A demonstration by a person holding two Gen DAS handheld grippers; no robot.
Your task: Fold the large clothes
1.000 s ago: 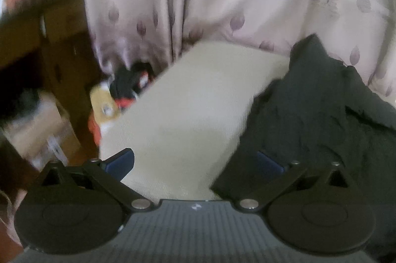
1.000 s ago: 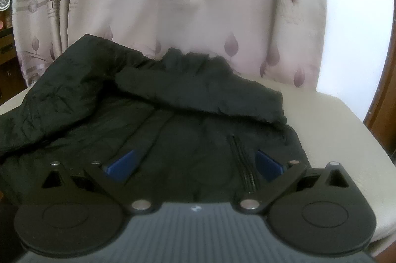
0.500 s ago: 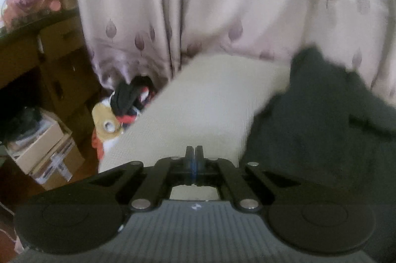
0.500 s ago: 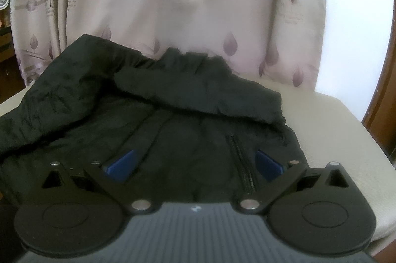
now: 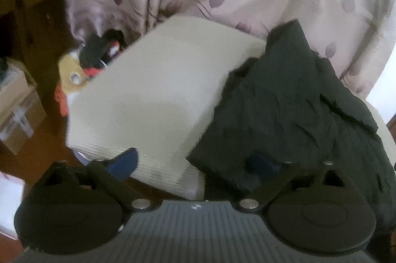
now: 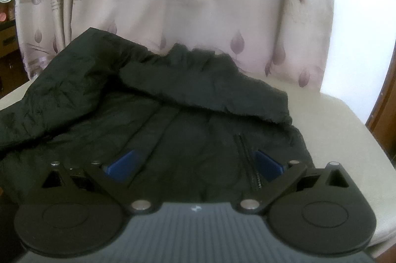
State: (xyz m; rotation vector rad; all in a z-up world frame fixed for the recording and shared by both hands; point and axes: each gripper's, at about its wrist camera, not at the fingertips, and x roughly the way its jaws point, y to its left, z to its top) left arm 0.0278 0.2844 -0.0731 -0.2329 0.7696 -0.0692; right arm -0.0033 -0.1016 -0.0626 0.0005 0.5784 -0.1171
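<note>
While its jaws spread apart with only the near corner of cloth between them and nothing gripped, the left claw (image 5: 195, 161) hangs over the edge of a crumpled black quilted jacket (image 5: 297, 109), and the right claw (image 6: 194, 161) gapes empty above the zip front. Heaped on the cream fabric-covered table (image 5: 148, 94) before pale leaf-print curtains (image 6: 198, 15), the garment looks soft, puffy, light and rather slippery. Pinching a hem corner or cuff edge would probably hold better than the padded middle.

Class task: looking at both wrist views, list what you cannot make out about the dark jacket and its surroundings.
- Black jacket: its near edge is hidden behind the right hand-held gripper, right wrist view.
- Jacket's right side: cut off by the frame edge, left wrist view.
- Floor clutter beside the cream cushion: too blurred to identify, left wrist view.
</note>
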